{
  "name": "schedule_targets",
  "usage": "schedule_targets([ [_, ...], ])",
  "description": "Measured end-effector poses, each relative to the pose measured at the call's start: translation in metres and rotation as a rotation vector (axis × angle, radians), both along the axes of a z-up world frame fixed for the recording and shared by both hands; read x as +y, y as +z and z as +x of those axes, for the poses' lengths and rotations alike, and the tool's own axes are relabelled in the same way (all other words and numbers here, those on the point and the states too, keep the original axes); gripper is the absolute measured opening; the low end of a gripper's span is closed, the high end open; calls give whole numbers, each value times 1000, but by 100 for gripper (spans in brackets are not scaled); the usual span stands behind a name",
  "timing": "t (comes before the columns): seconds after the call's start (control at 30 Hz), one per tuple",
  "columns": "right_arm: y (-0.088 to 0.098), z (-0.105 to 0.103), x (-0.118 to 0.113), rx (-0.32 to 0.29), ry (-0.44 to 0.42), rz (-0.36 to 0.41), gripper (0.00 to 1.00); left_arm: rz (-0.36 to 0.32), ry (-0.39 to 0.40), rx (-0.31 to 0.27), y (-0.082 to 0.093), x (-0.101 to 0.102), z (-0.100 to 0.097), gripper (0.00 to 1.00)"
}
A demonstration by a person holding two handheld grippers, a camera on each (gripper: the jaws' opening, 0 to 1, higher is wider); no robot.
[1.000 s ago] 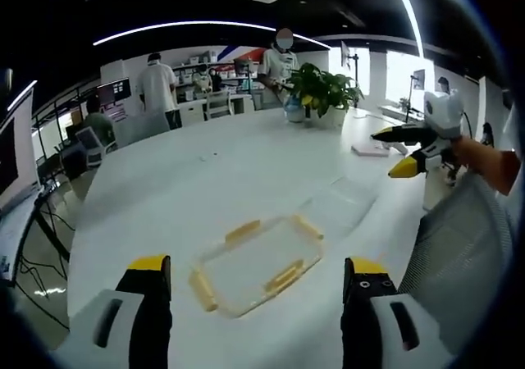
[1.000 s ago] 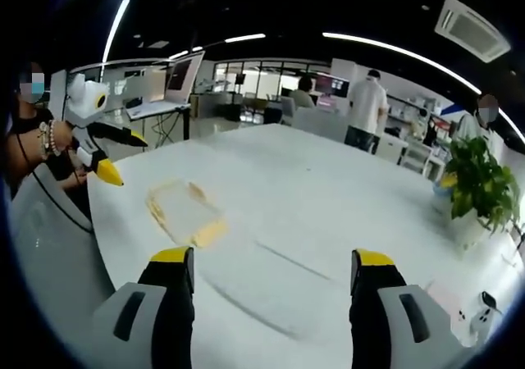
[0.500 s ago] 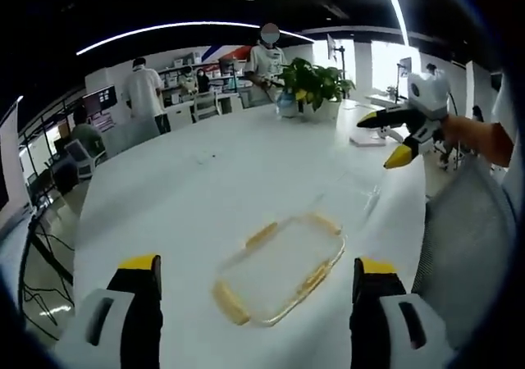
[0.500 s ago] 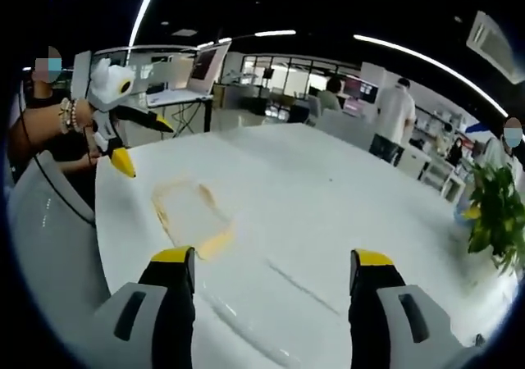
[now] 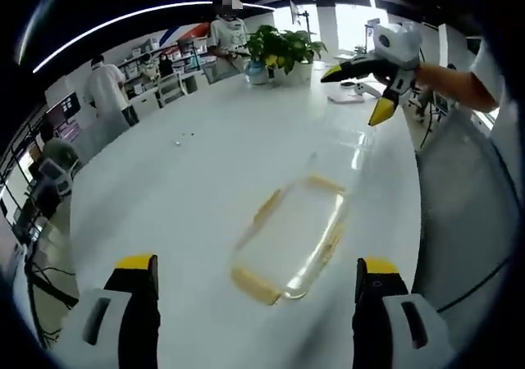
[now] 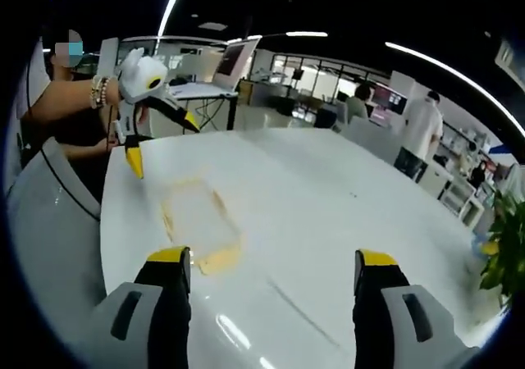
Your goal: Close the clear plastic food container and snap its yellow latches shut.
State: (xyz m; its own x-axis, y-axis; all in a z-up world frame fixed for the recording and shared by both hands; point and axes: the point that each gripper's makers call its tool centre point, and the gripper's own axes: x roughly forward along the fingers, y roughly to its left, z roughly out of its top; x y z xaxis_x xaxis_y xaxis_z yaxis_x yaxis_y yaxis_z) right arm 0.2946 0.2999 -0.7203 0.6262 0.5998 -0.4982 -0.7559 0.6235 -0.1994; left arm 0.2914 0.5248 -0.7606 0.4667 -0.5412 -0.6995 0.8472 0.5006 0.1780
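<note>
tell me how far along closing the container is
Nothing looks done yet. The clear container lies on the white table, its yellow latches splayed outward. Both the left gripper and the right gripper are open, held above the table and touching nothing. Fitting the lid and snapping every latch remain.

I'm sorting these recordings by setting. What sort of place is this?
Probably an open-plan office or lab: a large white table holding a clear container and potted plant, desks with monitors, and ceiling strip lights.
</note>
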Motion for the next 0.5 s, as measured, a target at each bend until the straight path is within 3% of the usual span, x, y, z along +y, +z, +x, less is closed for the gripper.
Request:
schedule_targets([
  [0.13,-7,3,5,-12,62,-86,75,40,-58,48,-6,3,-3,98],
  [0.33,-14,3,19,29,122,-82,78,63,-110,94,-10,5,0,97],
  [0.5,-27,2,27,58,196,-154,76,130,-170,122,-17,8,2,97],
])
